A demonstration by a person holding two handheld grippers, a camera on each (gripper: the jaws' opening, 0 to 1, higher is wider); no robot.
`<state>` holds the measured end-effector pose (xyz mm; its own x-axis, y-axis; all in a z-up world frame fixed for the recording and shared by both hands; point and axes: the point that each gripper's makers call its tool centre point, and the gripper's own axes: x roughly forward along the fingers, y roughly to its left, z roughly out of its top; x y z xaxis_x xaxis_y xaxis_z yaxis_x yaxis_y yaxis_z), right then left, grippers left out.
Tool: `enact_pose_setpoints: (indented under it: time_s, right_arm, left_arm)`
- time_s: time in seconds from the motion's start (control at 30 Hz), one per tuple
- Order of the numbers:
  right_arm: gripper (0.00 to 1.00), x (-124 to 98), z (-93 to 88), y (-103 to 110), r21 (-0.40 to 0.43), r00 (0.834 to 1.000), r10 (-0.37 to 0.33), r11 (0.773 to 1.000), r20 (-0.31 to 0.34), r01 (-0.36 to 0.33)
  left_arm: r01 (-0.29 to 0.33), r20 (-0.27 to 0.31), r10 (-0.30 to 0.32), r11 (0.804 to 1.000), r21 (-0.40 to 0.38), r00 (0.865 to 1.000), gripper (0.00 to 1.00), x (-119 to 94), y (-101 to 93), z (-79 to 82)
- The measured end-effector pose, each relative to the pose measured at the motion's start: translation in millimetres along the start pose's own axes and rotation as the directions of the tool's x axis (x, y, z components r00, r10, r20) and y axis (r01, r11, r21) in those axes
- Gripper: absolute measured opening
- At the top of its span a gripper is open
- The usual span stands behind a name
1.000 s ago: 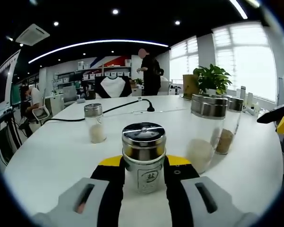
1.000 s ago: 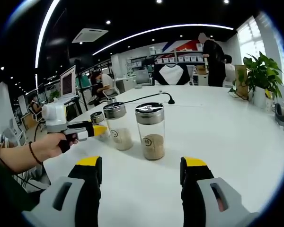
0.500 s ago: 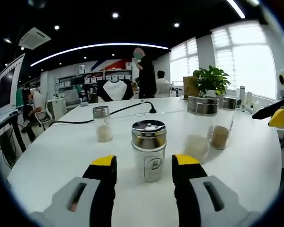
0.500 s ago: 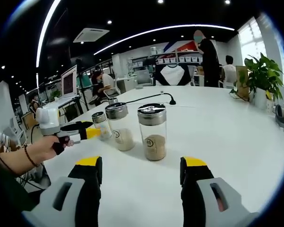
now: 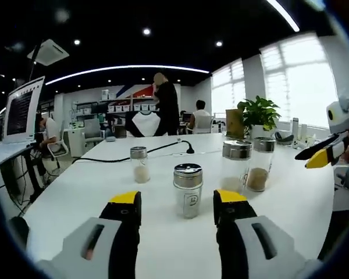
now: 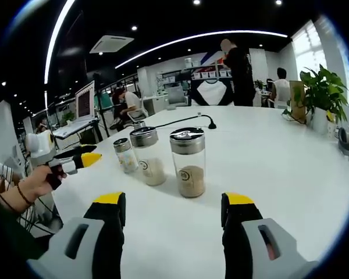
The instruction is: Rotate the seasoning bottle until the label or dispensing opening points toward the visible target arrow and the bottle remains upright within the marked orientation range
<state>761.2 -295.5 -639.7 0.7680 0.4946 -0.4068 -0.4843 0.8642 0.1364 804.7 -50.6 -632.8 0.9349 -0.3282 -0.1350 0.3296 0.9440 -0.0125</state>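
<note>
The small seasoning bottle point(image 5: 188, 189), glass with a steel cap and a label facing me, stands upright on the white table point(image 5: 75, 197). My left gripper point(image 5: 178, 197) is open, and the bottle stands free just beyond its yellow-tipped jaws. In the right gripper view the same bottle point(image 6: 126, 155) stands left of two taller jars, with the left gripper point(image 6: 75, 161) held by a hand a little further left. My right gripper point(image 6: 174, 200) is open on nothing, short of the tall jar of brown seasoning point(image 6: 188, 163). It shows at the right edge as the right gripper point(image 5: 319, 154).
A tall jar of white powder point(image 6: 148, 156) stands beside the brown one. Another small bottle point(image 5: 139, 164) and a black cable point(image 5: 163, 148) lie farther back. A potted plant point(image 5: 259, 110) is at the table's far right. People stand and sit in the office behind.
My left gripper has let go of the small bottle and drawn back from it, jaws wider. The right gripper has held still. The standing person behind has walked left.
</note>
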Motion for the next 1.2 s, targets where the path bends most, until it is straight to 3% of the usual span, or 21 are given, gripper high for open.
enact_pose_setpoints:
  time_s: [0.1,0.17,0.27,0.4,0.5,0.9,1.07,1.2]
  right_arm:
    - [0.67,0.1,0.3,0.4,0.0,1.0,0.0,1.0,0.0,0.0]
    - [0.67,0.1,0.8,1.0,0.0,1.0,0.002,1.0,0.001,-0.002]
    - [0.67,0.4,1.8,2.0,-0.001,1.0,0.003,1.0,0.003,-0.003]
    - [0.67,2.2,1.6,4.0,-0.007,1.0,0.011,1.0,-0.001,-0.011]
    - [0.67,3.5,3.4,3.8,0.004,1.0,0.01,1.0,0.003,-0.01]
    - [0.66,3.5,1.1,0.6,0.001,1.0,0.0,1.0,-0.01,0.0]
    - [0.66,2.1,0.7,1.7,-0.053,1.0,-0.007,0.999,-0.023,0.006]
    - [0.66,2.3,3.0,1.1,-0.036,1.0,-0.005,0.999,-0.013,0.004]
  left_arm:
    - [-0.011,0.002,0.011,1.0,0.012,1.0,0.52,-8.3,3.7,0.7]
    - [-0.011,0.021,0.013,0.997,-0.079,1.0,0.52,-14.5,7.2,1.8]
    - [-0.039,-0.002,0.039,0.999,-0.021,0.999,0.52,-19.9,14.6,-0.8]
    - [-0.044,0.011,0.045,0.997,-0.06,0.999,0.52,-25.7,20.4,1.8]
    - [-0.067,-0.009,0.067,0.997,-0.026,0.998,0.52,-26.9,24.4,-0.1]
    - [-0.07,-0.013,0.069,0.997,-0.044,0.998,0.51,-12.8,31.7,1.2]
    - [-0.057,0.004,0.057,0.998,-0.036,0.998,0.51,-4.3,34.9,10.3]
    - [-0.067,0.012,0.068,0.997,-0.036,0.998,0.51,6.8,45.3,16.5]
